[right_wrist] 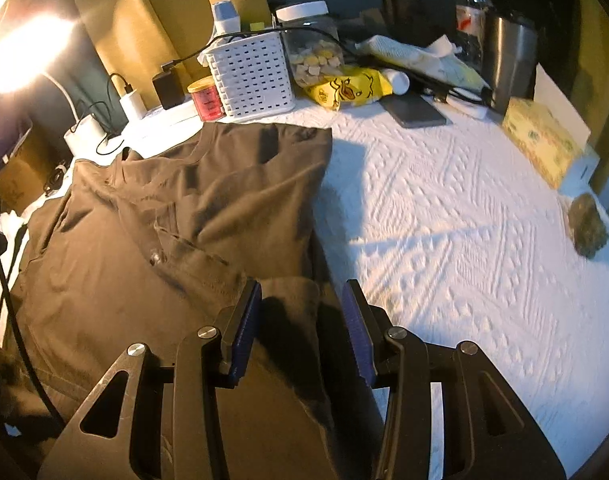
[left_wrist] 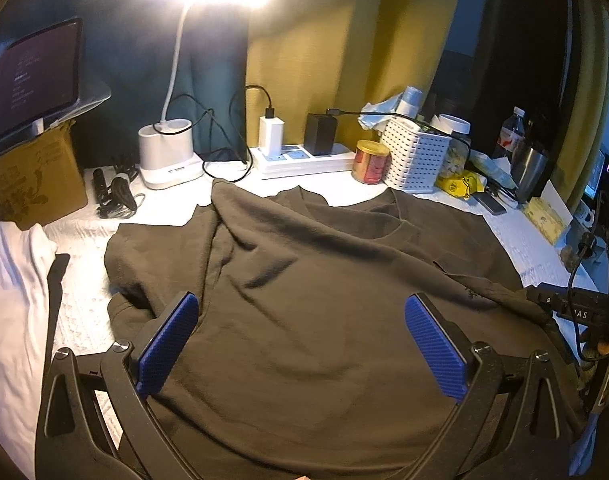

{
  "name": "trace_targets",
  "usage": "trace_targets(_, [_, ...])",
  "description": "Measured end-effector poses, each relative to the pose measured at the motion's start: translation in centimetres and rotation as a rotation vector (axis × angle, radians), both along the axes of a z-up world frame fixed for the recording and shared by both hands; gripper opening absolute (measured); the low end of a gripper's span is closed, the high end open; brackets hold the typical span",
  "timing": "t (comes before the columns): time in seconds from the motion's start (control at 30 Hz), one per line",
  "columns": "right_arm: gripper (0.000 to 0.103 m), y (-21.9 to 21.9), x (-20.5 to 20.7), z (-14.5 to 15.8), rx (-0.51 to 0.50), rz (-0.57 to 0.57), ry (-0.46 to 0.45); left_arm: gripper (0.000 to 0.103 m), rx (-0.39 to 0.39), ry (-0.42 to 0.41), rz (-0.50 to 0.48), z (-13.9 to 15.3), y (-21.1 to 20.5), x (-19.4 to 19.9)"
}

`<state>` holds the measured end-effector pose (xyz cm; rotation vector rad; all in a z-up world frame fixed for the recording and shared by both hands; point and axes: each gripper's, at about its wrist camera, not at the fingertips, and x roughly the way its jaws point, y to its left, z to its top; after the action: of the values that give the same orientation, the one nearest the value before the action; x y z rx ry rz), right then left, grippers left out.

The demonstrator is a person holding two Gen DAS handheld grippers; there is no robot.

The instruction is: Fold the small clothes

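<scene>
A dark olive T-shirt (left_wrist: pixel 312 264) lies spread on the white textured table cover (right_wrist: pixel 444 220), neckline toward the clutter at the back. Its sides are folded in over the body; in the right wrist view the shirt (right_wrist: pixel 152 240) shows a straight folded edge on its right. My left gripper (left_wrist: pixel 301 300) hovers over the shirt's lower middle, jaws wide open, blue pads (left_wrist: pixel 168 344) clear of the cloth. My right gripper (right_wrist: pixel 300 292) is over the shirt's right edge, jaws partly apart; fabric lies below the gap and the pads do not press on it.
Along the back stand a lit desk lamp (left_wrist: pixel 166 152), a power strip (left_wrist: pixel 304 160), a red tin (right_wrist: pixel 206 98), a white basket (right_wrist: pixel 250 76), a jar (right_wrist: pixel 312 44), a yellow bag (right_wrist: pixel 348 88), a phone (right_wrist: pixel 416 110) and a steel tumbler (right_wrist: pixel 508 60). White cloth (left_wrist: pixel 12 280) lies at left.
</scene>
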<state>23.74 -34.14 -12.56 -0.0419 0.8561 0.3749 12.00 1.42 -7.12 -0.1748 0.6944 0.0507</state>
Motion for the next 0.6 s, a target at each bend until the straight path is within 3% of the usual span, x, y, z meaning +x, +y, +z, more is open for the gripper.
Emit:
trace_targets(0.07, [0.044, 0.2, -0.5, -0.1, -0.001, 0.037, -0.01, 0.102, 0.004, 0.003, -0.005, 0.1, -0.4, -0.1])
trace_targets(0.17, [0.009, 0.9, -1.0, -0.4, -0.003, 0.083, -0.006, 0.102, 0.011, 0.008, -0.013, 0.1, -0.8, -0.4])
trace_targets(0.43, [0.009, 2.7, -3.5, 1.0, -0.03, 0.155, -0.088, 0.102, 0.014, 0.003, -0.008, 0.4, -0.6, -1.6])
trace_targets(0.6, [0.009, 3.8, -5.0, 0.7, -0.074, 0.193, -0.092, 0.102, 0.011, 0.0, -0.015, 0.3, -0.5, -2.4])
